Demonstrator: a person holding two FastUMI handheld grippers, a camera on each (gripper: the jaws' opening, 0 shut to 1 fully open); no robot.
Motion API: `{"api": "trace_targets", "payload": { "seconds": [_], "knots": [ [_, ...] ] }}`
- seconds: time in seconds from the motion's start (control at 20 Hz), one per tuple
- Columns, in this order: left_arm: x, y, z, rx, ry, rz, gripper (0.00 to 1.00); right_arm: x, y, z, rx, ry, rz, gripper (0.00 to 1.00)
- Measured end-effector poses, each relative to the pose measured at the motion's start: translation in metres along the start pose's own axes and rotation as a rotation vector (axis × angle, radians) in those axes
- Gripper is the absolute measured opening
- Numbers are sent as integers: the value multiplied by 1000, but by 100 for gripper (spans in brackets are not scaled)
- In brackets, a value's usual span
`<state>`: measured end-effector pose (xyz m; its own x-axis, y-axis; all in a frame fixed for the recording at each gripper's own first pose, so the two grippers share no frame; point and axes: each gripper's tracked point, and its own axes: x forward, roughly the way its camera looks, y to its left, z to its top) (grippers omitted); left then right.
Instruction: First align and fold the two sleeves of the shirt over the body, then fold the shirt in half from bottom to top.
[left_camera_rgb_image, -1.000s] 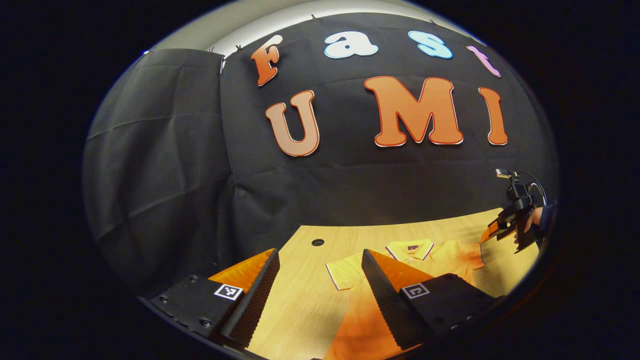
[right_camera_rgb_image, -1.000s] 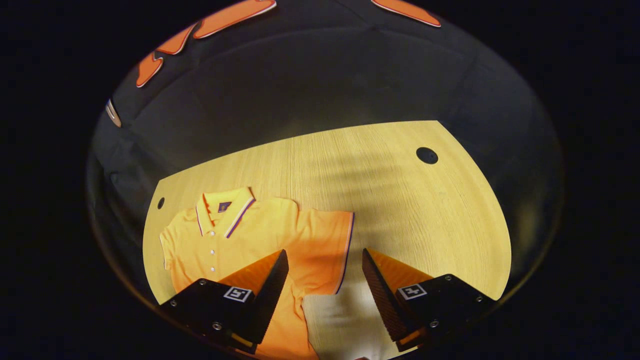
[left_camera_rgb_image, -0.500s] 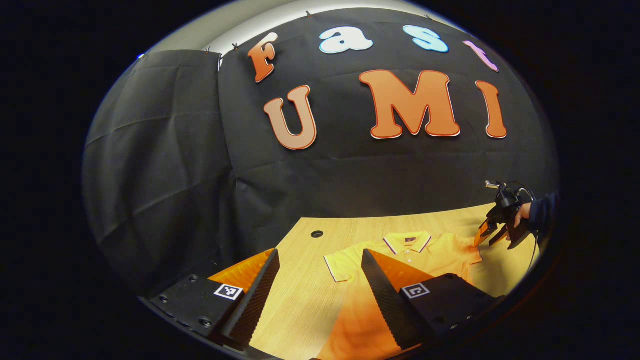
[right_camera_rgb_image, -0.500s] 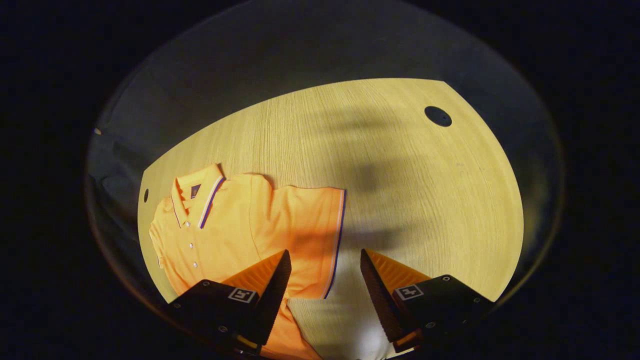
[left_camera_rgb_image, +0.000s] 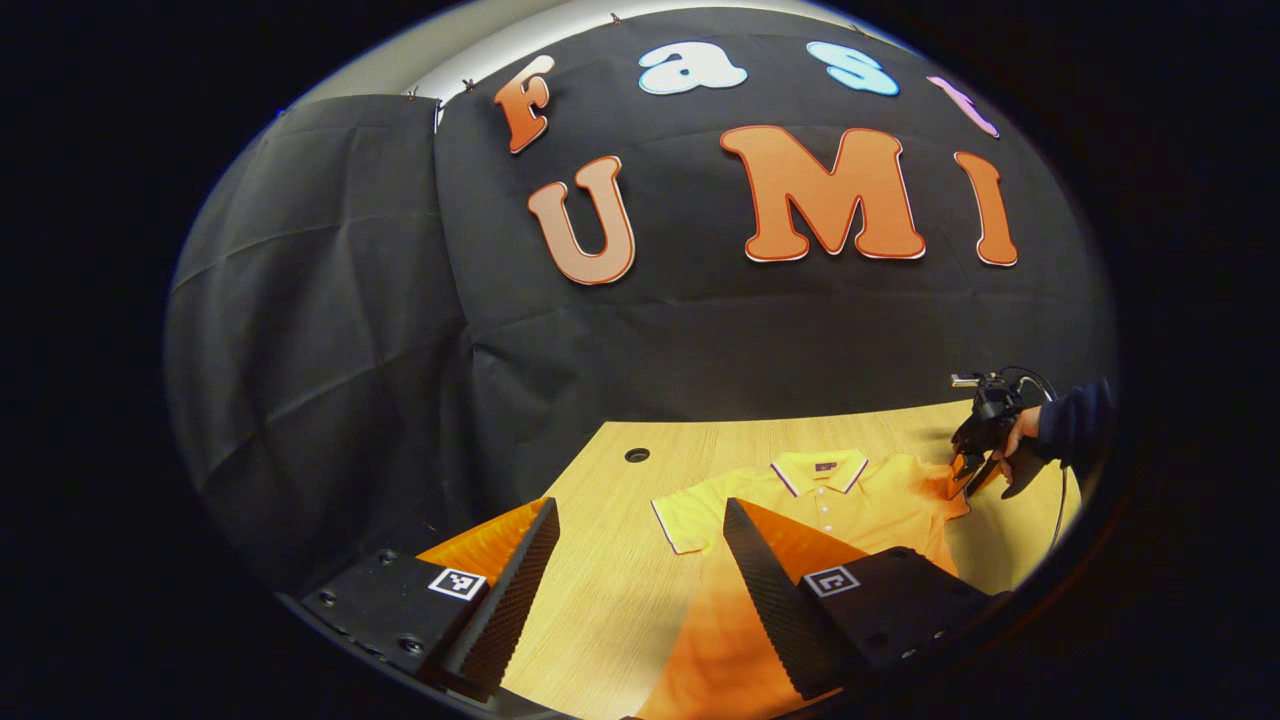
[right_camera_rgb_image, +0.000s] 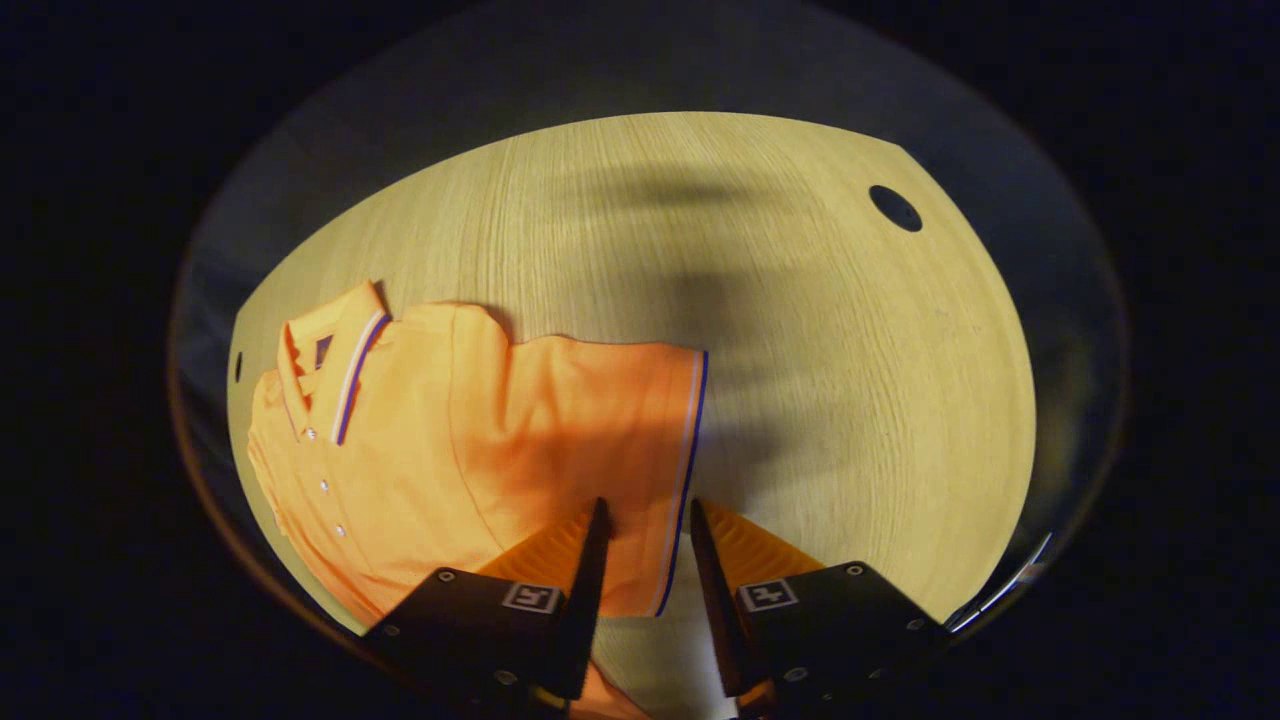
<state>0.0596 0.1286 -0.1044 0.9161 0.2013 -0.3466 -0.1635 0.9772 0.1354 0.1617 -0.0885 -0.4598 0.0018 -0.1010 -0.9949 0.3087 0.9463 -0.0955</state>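
An orange polo shirt (left_camera_rgb_image: 840, 500) lies flat and face up on the wooden table (left_camera_rgb_image: 600, 600), collar toward the wall. In the left gripper view my left gripper (left_camera_rgb_image: 640, 505) hovers open above the table, its right finger over the shirt near the left sleeve (left_camera_rgb_image: 685, 520). Farther off, the right gripper (left_camera_rgb_image: 965, 478), held by a hand (left_camera_rgb_image: 1020, 435), is down at the other sleeve. In the right gripper view the shirt (right_camera_rgb_image: 450, 430) spreads leftward and my right gripper (right_camera_rgb_image: 646, 505) stands narrowly open, its fingers straddling the striped cuff of the right sleeve (right_camera_rgb_image: 620, 420).
The table (right_camera_rgb_image: 800, 350) has a round cable hole (right_camera_rgb_image: 895, 208) far right and another (left_camera_rgb_image: 636, 455) by the shirt's left side. Black cloth walls close in behind and to the left. A dark sleeve (left_camera_rgb_image: 1075, 425) reaches in from the right.
My right gripper has dropped toward the right sleeve's cuff and its fingers have narrowed around it. The left gripper has barely moved and stays open.
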Motion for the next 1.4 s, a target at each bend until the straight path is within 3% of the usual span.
{"api": "trace_targets", "payload": {
  "seconds": [0.05, 0.1, 0.15, 0.25, 0.35, 0.7, 1.0, 1.05, 1.2, 1.3, 1.4],
  "knots": [
    [1, 3, -1, -5, 3, -1, 99, -7, 1, 3, -7, -10, 10, 33],
    [3, 4, -2, -11, 1, -4, 99, -3, 0, 4, -8, -20, 23, 35],
    [3, 6, -3, -15, 3, -4, 99, -6, 1, 2, -11, -14, 45, 18],
    [7, 12, -7, -25, 9, -6, 99, -9, 13, 4, 56, -19, 153, 19],
    [9, 18, -13, -41, 19, -7, 99, -15, 19, 7, 132, -28, 198, 4],
    [19, 37, -28, -95, 32, -37, 99, -69, 70, 24, 89, -176, 276, 3],
    [23, 59, -38, -106, 32, -44, 99, -98, 132, 16, 49, -188, 312, 3],
    [27, 60, -41, -117, 37, -45, 99, -103, 147, 7, 57, -162, 350, 16],
    [42, 62, -46, -168, 67, -72, 99, -114, 175, -4, 5, -171, 413, 30],
    [61, 55, -52, -230, 122, -114, 99, -121, 171, -9, -22, -192, 392, 41],
    [85, 39, -59, -272, 203, -175, 99, -131, 156, -5, -57, -256, 343, 62]
  ]
}}
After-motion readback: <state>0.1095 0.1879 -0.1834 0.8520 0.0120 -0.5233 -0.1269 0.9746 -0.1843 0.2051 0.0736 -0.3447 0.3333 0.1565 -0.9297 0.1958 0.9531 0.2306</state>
